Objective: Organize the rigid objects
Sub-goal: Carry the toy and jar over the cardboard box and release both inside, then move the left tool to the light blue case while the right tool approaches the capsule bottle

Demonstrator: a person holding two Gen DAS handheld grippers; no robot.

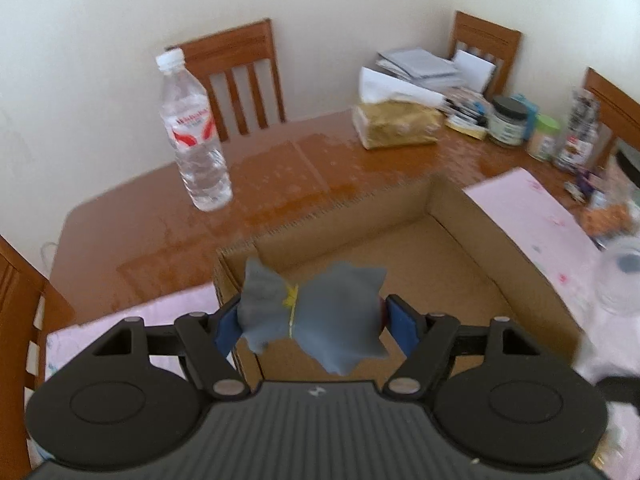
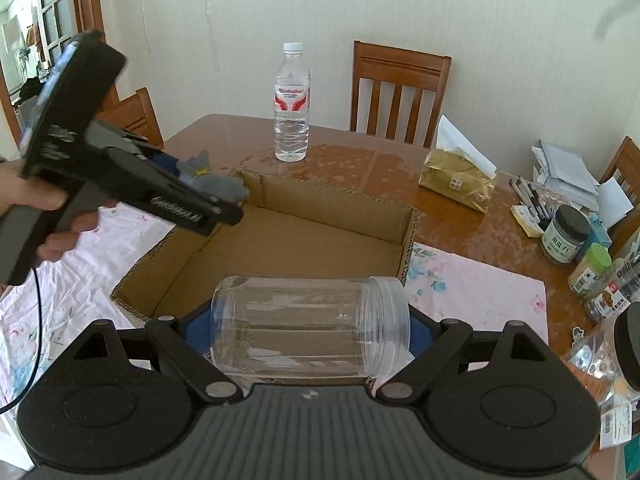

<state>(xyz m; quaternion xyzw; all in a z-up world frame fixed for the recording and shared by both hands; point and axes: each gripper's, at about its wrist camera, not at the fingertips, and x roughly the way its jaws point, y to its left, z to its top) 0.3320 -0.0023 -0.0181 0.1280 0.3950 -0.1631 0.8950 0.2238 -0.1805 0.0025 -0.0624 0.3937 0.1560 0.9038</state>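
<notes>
My left gripper [image 1: 310, 326] is shut on a grey cloth-wrapped bundle [image 1: 316, 316] tied with a yellow band, held above the left end of an open cardboard box [image 1: 472, 216]. In the right wrist view the left gripper [image 2: 224, 200] holds the bundle [image 2: 208, 182] over the box's far left corner. My right gripper [image 2: 310, 332] is shut on a clear lidless plastic jar [image 2: 308, 330], held sideways with its mouth to the right, above the near edge of the box [image 2: 340, 204]. The box looks empty inside.
The box sits on a pink floral cloth [image 2: 472, 292] on a wooden table [image 2: 360, 160]. A water bottle [image 2: 292, 104] stands behind the box. A gold tissue pack [image 2: 456, 184], papers, pens and several jars [image 2: 564, 236] crowd the right side. Chairs [image 2: 396, 92] surround the table.
</notes>
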